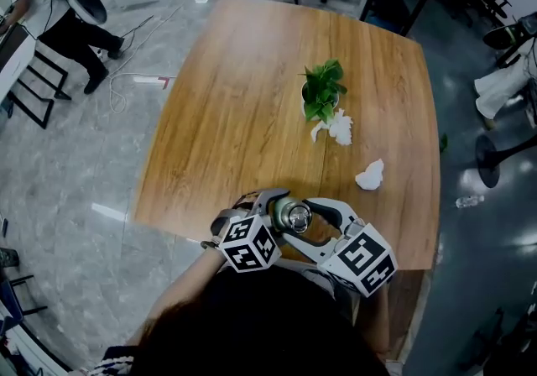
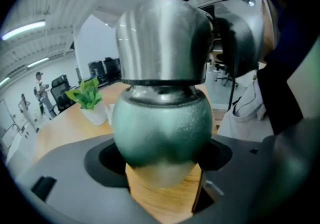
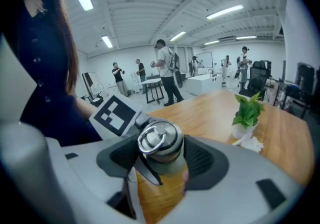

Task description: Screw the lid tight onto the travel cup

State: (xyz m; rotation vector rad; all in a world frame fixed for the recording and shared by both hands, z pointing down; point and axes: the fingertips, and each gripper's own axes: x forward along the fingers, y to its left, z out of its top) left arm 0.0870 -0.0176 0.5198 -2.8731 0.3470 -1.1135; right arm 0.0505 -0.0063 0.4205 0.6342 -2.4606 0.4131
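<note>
Green cup in left claw

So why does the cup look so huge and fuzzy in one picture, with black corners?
Left gripper view: the travel cup is very close to the wide lens, so it looks huge and soft. Right gripper view: the lid is sharper, and the ceiling looks curved. Both have dark corners; the head view does not.

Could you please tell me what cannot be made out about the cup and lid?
Head view: travel cup body mostly hidden beneath lid, left hand-held gripper and right hand-held gripper.
Left gripper view: thread covered by lid; tightness cannot be told.
Right gripper view: lid hides most of cup.
</note>
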